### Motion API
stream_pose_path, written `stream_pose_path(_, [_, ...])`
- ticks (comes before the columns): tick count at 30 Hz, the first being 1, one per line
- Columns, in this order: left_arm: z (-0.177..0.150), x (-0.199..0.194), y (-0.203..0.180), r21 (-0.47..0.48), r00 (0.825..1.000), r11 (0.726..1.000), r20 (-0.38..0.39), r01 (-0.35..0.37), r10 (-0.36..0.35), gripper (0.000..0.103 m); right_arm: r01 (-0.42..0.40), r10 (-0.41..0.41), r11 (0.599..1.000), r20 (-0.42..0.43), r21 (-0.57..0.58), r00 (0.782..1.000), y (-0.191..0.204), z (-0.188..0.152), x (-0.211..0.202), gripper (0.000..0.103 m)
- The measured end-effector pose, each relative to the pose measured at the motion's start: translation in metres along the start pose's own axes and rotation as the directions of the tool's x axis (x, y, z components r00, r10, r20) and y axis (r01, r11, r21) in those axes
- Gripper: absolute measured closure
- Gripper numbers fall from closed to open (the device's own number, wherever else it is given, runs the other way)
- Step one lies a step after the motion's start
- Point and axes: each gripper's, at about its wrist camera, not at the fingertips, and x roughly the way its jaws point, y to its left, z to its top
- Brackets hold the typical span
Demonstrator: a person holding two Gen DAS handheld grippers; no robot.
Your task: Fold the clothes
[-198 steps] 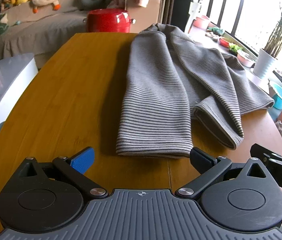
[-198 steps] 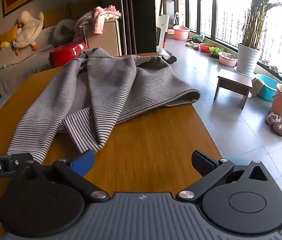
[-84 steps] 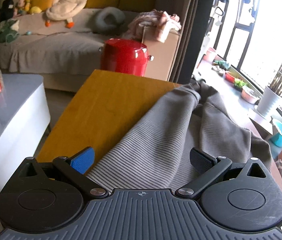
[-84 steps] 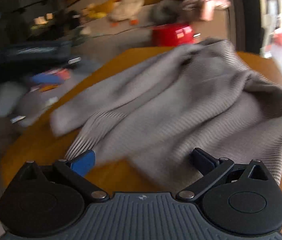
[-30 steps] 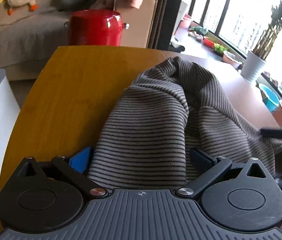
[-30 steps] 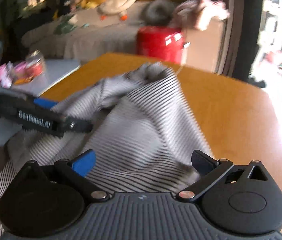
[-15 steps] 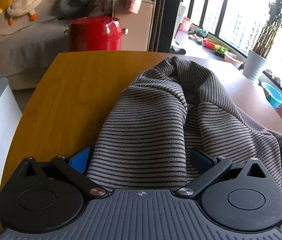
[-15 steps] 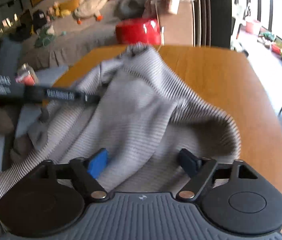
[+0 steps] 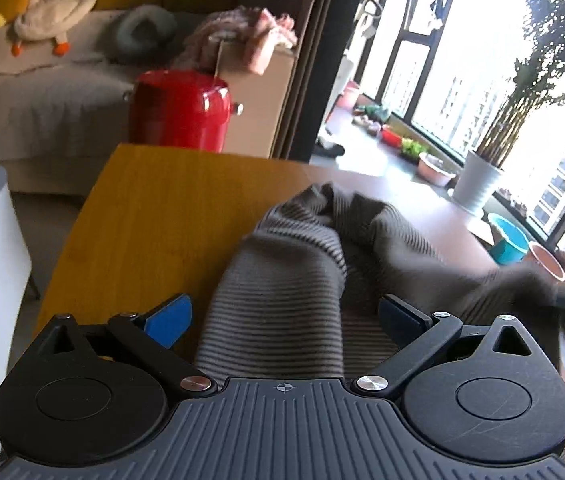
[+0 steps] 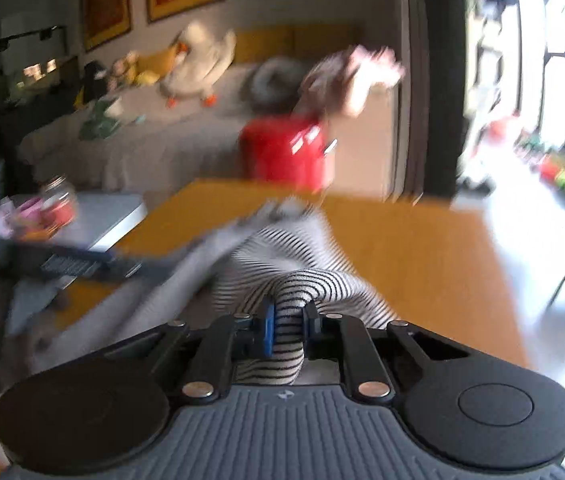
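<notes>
The striped sweater lies bunched on the wooden table, heaped toward the near edge. The left gripper has its fingers spread wide, a roll of the sweater lying between them, and neither finger presses the cloth. The right gripper is closed tight on a fold of the sweater, which bulges up just beyond the fingers; that view is blurred. Beyond the table's far edge stands a red pot.
</notes>
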Motion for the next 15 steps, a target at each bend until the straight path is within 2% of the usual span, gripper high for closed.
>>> stream_pose_path(2, [0.000, -0.002, -0.005, 0.009, 1.000, 1.000, 0.000, 0.006, -0.006, 0.001, 0.137, -0.134, 0.990, 0.057, -0.047, 0.989, -0.009, 0.006, -0.002, 0.091])
stream_pose_path(4, [-0.001, -0.002, -0.010, 0.025, 1.000, 1.000, -0.004, 0.012, -0.012, 0.001, 0.255, -0.249, 0.962, 0.066, -0.095, 0.966, -0.018, 0.005, 0.004, 0.090])
stream_pose_path(5, [-0.003, -0.002, -0.013, 0.038, 1.000, 0.999, -0.006, 0.012, -0.012, 0.001, 0.282, -0.278, 0.955, 0.052, -0.095, 0.959, -0.024, 0.004, 0.007, 0.089])
stream_pose_path(7, [-0.005, 0.000, -0.017, 0.067, 1.000, 0.998, -0.009, 0.005, -0.004, 0.001, 0.266, -0.267, 0.963, -0.013, -0.032, 0.964, -0.037, 0.000, 0.011, 0.085])
stream_pose_path(9, [-0.007, 0.004, -0.019, 0.091, 1.000, 0.996, -0.016, -0.002, 0.003, 0.004, 0.256, -0.257, 0.966, -0.046, -0.025, 0.965, -0.040, -0.006, 0.010, 0.074])
stream_pose_path(11, [-0.010, 0.011, -0.020, 0.104, 0.999, 0.995, -0.038, -0.004, 0.008, 0.014, 0.258, -0.260, 0.965, -0.057, -0.053, 0.964, -0.041, -0.011, 0.008, 0.052])
stream_pose_path(15, [-0.017, 0.023, -0.016, 0.113, 0.997, 0.994, -0.076, -0.006, 0.015, 0.019, 0.218, -0.220, 0.975, -0.045, -0.039, 0.975, -0.040, -0.009, -0.005, 0.050])
